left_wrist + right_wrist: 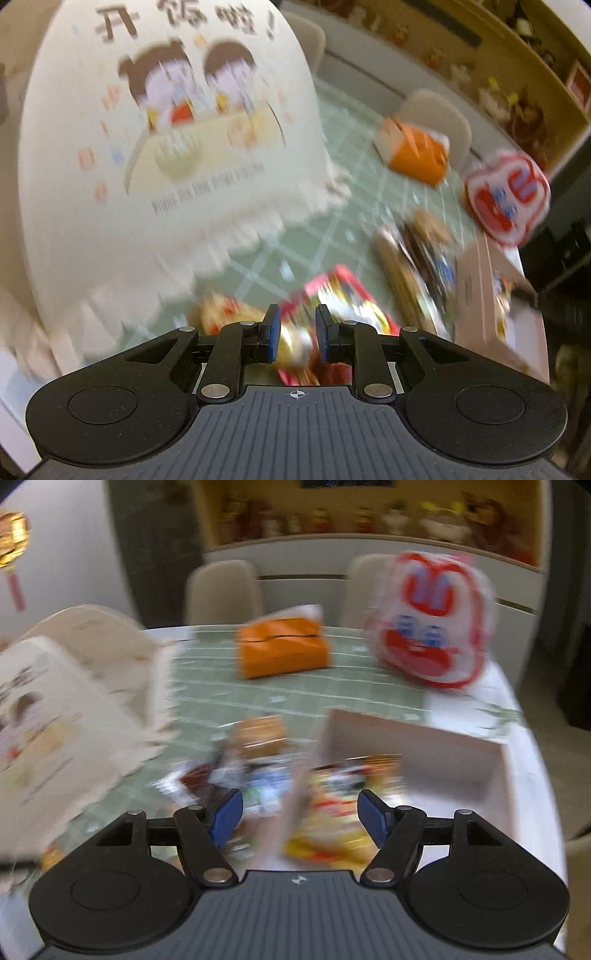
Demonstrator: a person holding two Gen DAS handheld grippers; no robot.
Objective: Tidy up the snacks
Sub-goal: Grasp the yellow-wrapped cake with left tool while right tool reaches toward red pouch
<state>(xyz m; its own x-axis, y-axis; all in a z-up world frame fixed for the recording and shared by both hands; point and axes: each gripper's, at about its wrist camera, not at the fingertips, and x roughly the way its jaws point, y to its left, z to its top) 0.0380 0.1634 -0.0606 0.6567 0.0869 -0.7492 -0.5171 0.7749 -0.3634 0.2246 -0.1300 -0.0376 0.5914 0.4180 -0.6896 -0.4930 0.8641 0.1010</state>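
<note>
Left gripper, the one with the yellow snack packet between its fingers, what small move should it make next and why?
Probably carry the yellow snack packet across to the open pink box and let go over it. The left gripper looks shut on the packet, and the box already holds another yellow packet, with the right gripper open above it. Motion blur leaves the grip uncertain.
</note>
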